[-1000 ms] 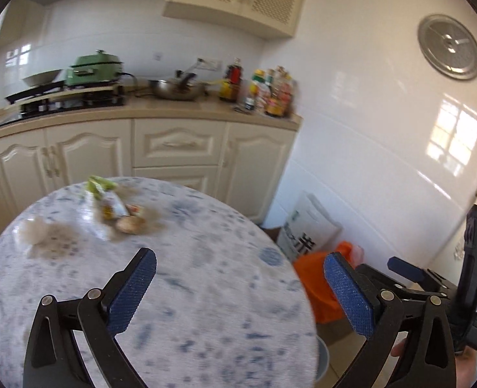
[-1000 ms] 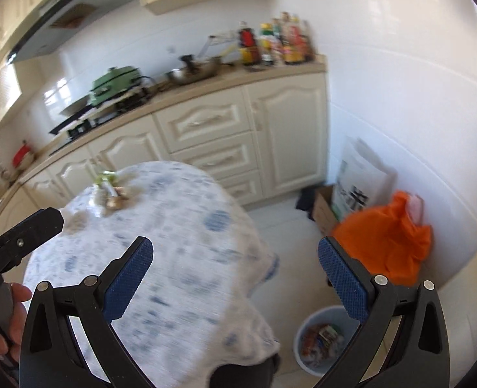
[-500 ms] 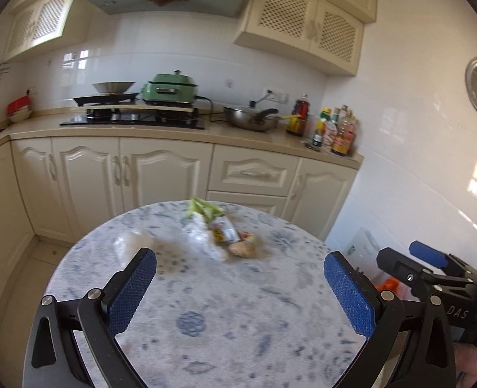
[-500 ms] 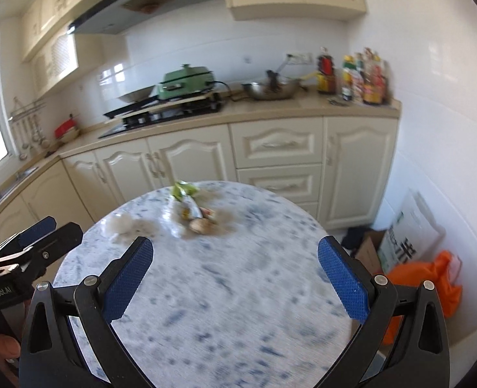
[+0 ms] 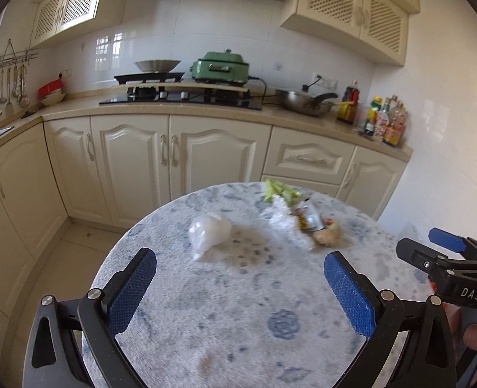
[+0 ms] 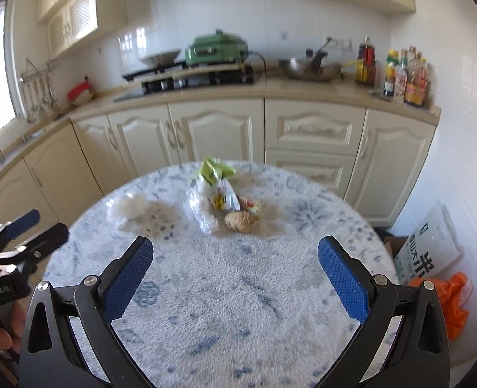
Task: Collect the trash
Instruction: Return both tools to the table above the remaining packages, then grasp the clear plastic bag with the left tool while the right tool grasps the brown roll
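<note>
Left gripper point(image 5: 240, 286) and right gripper point(image 6: 235, 273) both hover, fingers spread wide.

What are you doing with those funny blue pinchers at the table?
A person is holding two grippers over a round table to pick up trash. The left gripper and the right gripper both have their jaws wide open and hold nothing. Ahead lie a crumpled white plastic bag, a pile of snack wrappers and a brown lump. None of it has been grabbed yet.
</note>
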`<control>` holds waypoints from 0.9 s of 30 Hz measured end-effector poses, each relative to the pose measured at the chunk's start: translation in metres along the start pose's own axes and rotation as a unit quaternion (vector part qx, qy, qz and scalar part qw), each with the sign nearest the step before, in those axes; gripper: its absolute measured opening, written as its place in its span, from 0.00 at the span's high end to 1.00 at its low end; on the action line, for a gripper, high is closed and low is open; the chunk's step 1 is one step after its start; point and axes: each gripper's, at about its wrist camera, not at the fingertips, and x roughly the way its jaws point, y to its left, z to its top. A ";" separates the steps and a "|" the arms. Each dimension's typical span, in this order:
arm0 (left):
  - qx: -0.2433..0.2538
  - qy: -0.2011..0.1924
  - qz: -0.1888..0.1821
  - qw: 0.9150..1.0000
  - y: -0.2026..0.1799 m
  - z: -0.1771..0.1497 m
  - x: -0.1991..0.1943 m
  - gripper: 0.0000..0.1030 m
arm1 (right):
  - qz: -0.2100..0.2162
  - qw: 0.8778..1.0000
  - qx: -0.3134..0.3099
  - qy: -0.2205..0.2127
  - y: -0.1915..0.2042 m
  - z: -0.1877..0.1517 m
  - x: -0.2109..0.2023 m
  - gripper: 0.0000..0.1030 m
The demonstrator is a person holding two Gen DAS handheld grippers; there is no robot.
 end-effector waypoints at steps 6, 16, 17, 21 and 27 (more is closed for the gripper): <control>0.007 0.045 0.014 0.999 0.014 0.015 0.063 0.01 | -0.002 0.999 0.007 0.040 0.000 0.005 0.057 0.00; 0.053 0.092 0.046 0.993 0.015 0.043 0.165 0.01 | -0.034 0.995 0.027 0.094 -0.016 0.018 0.139 0.00; 0.057 0.096 0.050 0.993 0.015 0.045 0.176 0.01 | -0.037 0.994 0.026 0.098 -0.016 0.018 0.143 0.00; 0.070 0.111 0.054 0.990 0.011 0.051 0.210 0.01 | -0.049 0.993 0.012 0.105 -0.017 0.017 0.158 0.00; 0.079 0.128 0.040 0.988 0.001 0.051 0.241 0.14 | -0.037 0.994 -0.010 0.104 -0.011 0.011 0.164 0.30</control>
